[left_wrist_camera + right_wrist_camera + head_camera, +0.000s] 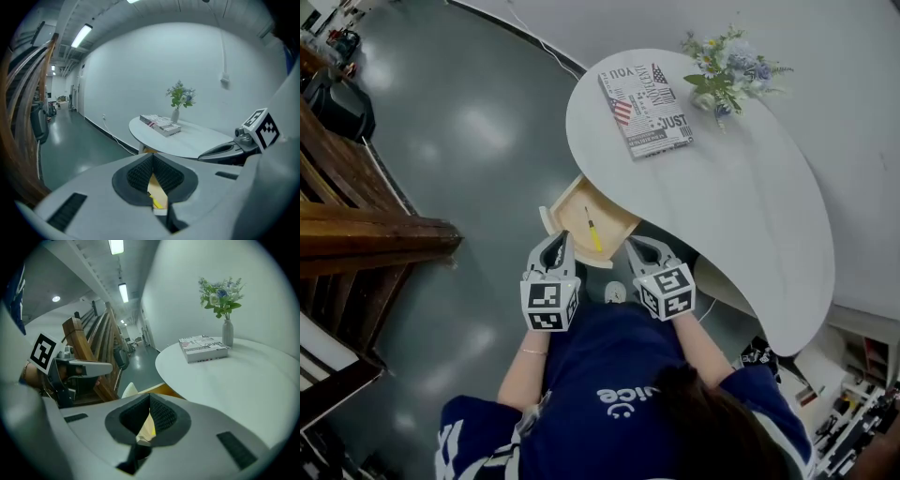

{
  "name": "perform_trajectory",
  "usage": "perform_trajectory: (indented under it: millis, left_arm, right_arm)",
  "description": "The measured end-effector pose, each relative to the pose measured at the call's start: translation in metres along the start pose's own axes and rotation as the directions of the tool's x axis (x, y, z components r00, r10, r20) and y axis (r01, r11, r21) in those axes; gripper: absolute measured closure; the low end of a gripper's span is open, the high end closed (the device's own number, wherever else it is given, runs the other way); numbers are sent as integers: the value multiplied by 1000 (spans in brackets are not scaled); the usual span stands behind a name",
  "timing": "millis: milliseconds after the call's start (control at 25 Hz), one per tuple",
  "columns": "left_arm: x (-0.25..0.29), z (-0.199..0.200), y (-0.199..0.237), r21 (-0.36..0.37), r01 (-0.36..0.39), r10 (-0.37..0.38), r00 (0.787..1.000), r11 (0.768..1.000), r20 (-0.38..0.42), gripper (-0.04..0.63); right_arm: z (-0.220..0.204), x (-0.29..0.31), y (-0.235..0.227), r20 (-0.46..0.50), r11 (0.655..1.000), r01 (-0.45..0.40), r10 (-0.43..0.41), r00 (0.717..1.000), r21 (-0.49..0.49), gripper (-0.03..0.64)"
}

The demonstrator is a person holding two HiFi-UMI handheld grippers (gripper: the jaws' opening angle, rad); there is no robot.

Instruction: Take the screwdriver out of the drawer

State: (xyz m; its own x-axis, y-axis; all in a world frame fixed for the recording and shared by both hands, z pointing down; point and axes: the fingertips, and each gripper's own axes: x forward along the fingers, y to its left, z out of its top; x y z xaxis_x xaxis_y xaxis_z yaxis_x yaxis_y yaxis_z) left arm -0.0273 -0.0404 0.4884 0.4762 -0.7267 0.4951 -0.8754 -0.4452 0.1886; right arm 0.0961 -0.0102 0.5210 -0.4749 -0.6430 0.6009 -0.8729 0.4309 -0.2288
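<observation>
A pale wooden drawer (pixel 563 208) stands pulled open from under the white table (pixel 741 206). In it lies a yellow screwdriver (pixel 593 231), pointing away from me. My left gripper (pixel 557 246) hovers at the drawer's near left corner and my right gripper (pixel 641 247) at its near right corner, both above and short of the screwdriver. Both are shut with nothing between the pads. In the left gripper view a sliver of the drawer and the yellow screwdriver (pixel 157 201) shows below the closed left gripper (pixel 152 157). The right gripper (pixel 150 400) looks over the drawer's edge (pixel 164 389).
On the table lie a book with a flag cover (pixel 645 110) and a vase of flowers (pixel 727 70). Dark wooden stairs (pixel 366 234) stand to the left across grey floor. The person's body fills the lower view.
</observation>
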Motion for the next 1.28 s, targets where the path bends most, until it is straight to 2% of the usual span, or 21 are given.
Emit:
perform_trajectory:
  millis: [360,600,720,880,1000,1280]
  left_arm:
    - [37,15,42,42,113,-111,993,993,-47,591]
    - [57,17,61,59,202,-196,976,978,-92,591]
    - [65,16,67,63,224,-216,970,973,-112,591]
    - [67,12,68,37,226,-219,967,974,-134,591]
    - [70,14,68,36,216,-210,969,976,-134,591]
    - [67,9,85,-5,128,-127,980,992,-151,591]
  right_arm:
    - [10,44,2,-59,995,85,-82,995,58,609]
    - [5,74,1,-135,989,137,-129,982,48,609]
    - [2,87,0,-169,986,154,-143,975,59,609]
    - [-3,101,-1,-214,983,167,-148,965,76,604]
    - [-7,116,-2,-253,986,149,-126,959,73,535]
    - [-38,146,-5,-386,992,111,-81,919,56,505]
